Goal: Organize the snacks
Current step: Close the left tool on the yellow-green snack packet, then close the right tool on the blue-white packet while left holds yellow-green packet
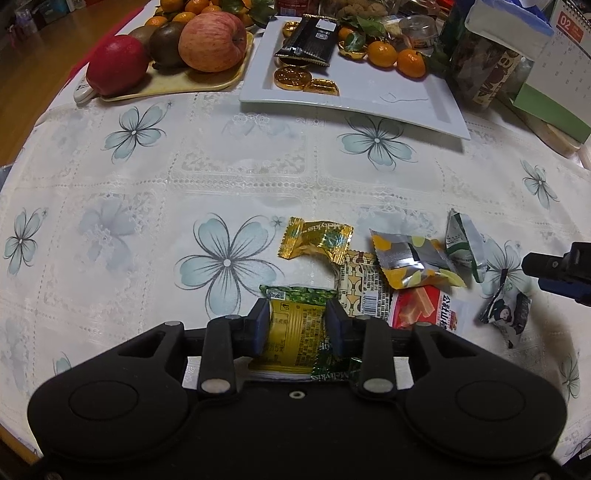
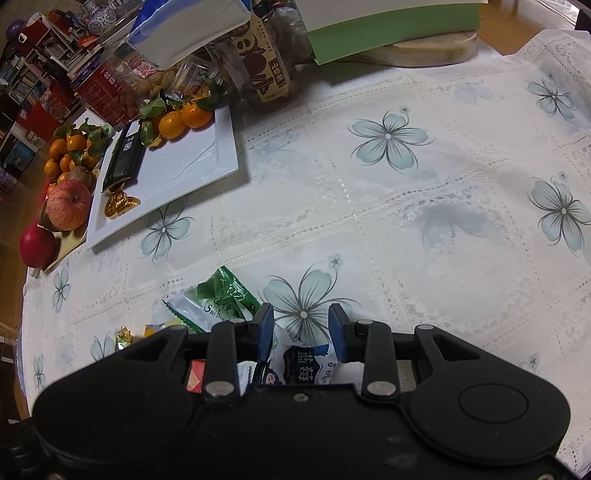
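a: where is the yellow snack packet [image 1: 291, 332] relative to the left gripper [image 1: 295, 325]?
b: right between its jaws, which sit spread beside the wrapper; whether the pads touch it, i cannot tell.
a: and the right gripper [image 2: 301, 332]?
b: spread, not pinching; the blueberry candy packet [image 2: 306, 363] lies below its jaws, the green-and-white packet [image 2: 218, 299] at ten o'clock.

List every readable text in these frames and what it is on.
"Meltykiss": gold candy wrapper, upside down.
"Meltykiss": green wrapper.
"02": desk calendar.
"Suibi", cut off: green-white packet.
"蓝莓": white packet.
Jar label and red packet print: too blurred to read.
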Tool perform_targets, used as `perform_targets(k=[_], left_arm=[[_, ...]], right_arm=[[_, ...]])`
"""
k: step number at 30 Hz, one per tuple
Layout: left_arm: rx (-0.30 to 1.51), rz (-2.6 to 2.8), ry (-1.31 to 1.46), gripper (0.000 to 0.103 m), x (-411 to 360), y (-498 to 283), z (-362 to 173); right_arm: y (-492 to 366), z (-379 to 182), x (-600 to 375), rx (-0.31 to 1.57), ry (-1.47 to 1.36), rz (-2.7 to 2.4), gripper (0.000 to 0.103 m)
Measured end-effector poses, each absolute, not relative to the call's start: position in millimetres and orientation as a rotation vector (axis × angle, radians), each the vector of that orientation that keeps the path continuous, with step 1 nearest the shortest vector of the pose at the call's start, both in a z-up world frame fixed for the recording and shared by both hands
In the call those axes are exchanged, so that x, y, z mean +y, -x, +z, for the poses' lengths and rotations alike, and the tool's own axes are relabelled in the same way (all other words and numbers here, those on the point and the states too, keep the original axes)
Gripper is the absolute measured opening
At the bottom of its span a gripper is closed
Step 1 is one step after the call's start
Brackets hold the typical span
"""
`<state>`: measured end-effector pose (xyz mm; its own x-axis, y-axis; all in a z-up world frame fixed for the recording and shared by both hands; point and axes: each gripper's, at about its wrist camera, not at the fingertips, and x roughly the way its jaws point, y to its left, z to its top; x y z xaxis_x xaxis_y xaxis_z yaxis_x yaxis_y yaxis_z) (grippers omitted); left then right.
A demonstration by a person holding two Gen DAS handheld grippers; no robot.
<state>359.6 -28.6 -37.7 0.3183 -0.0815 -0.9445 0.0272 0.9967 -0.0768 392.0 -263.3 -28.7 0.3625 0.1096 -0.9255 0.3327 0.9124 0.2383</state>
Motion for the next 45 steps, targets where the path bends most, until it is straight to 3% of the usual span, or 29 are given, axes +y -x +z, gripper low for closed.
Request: perform_targets(k=[26,30,37,45], left_arm=[[1.34,0.012,0.142,0.04,4.5,-362.2,-45.7],[1.341,0.013,0.14,0.04,3.9,-362.3,-45.9],[1.342,0.015,0.138,0.04,3.3,-361.3,-46.6],[1.33,0.007,0.138,0.04,6.4,-357.6,-42.0]], right_arm=[[-367.8,-46.2,-256.7,1.395,-0.332,-0.077,0.036],[-361.7,-36.7,-263.1,1.343,-0.378,-0.053,0.036],[-363.7,-26.1,-252.1,1.312,-0.374,0.07,0.047],[-359.7,-29.7,-222.7,1.284,-0.16,0.127,0.058]])
